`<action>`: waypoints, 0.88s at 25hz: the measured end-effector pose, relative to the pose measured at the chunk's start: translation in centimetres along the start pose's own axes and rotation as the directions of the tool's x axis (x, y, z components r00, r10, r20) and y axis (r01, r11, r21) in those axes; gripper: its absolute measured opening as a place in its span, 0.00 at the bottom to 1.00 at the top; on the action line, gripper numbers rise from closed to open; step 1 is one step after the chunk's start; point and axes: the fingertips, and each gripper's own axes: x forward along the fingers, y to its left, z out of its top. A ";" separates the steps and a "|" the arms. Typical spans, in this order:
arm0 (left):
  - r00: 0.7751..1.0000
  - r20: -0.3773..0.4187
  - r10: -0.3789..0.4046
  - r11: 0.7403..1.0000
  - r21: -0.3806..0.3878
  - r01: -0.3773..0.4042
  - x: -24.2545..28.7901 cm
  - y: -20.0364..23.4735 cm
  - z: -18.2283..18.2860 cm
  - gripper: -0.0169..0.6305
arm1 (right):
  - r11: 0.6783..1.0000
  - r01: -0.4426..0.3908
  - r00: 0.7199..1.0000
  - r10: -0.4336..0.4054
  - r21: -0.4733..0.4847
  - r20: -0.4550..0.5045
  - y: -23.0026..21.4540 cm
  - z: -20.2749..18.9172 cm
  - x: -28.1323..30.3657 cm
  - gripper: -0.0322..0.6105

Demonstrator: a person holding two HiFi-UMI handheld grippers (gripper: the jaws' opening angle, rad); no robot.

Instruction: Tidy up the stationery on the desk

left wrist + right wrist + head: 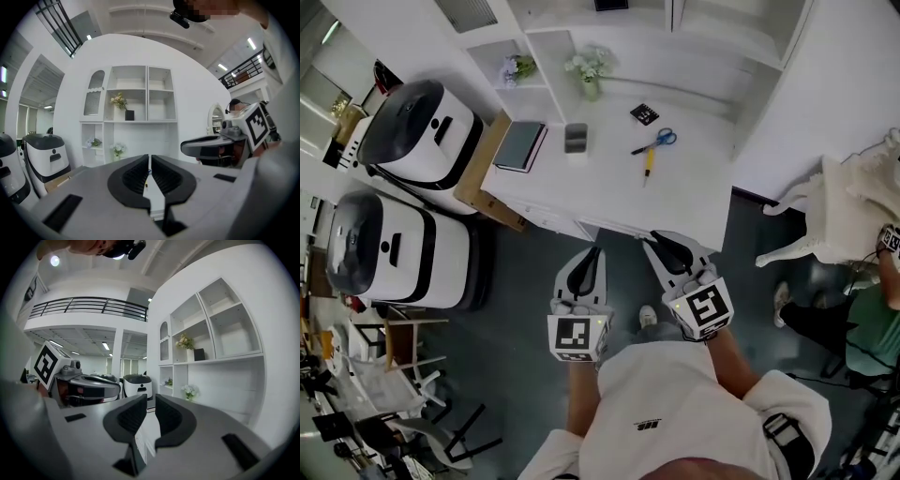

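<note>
On the white bench (609, 192), a dark-covered notebook (520, 145) is seen at the left end, with a grey block (576, 138) just beside it. Short of the bench's near edge, over the dark floor (525, 281), the left tongs (597, 253) are held with jaws drawn together on nothing. Farther right, blue-handled scissors (658, 141) and a yellow pen (648, 165) are laid near each other, with a small black square (644, 114) behind them. The right tongs (656, 240) are held beside the left, jaws all but closed, nothing gripped.
</note>
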 end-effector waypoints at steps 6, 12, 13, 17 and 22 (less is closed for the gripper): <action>1.000 -0.013 -0.007 1.000 -0.002 0.007 3.7 1.5 -0.5 0.03 | 1.000 0.014 1.000 -0.013 0.013 -0.009 -2.9 -0.8 2.7 0.11; 0.999 -0.034 -0.035 0.999 -0.002 0.035 7.6 3.5 -1.2 0.03 | 0.998 0.051 0.998 -0.050 0.024 -0.026 -5.7 -1.7 5.9 0.11; 0.998 -0.037 -0.041 0.999 -0.003 0.041 8.4 3.9 -1.4 0.03 | 0.998 0.058 0.998 -0.058 0.026 -0.029 -6.2 -1.9 6.5 0.11; 0.996 -0.053 -0.077 0.997 -0.006 0.077 11.8 5.9 -2.2 0.03 | 0.995 0.095 0.995 -0.094 0.035 -0.041 -8.4 -2.5 9.3 0.11; 0.986 -0.084 -0.145 0.989 -0.008 0.145 16.8 8.5 -2.9 0.03 | 0.987 0.153 0.985 -0.148 0.056 -0.084 -11.3 -3.7 13.4 0.11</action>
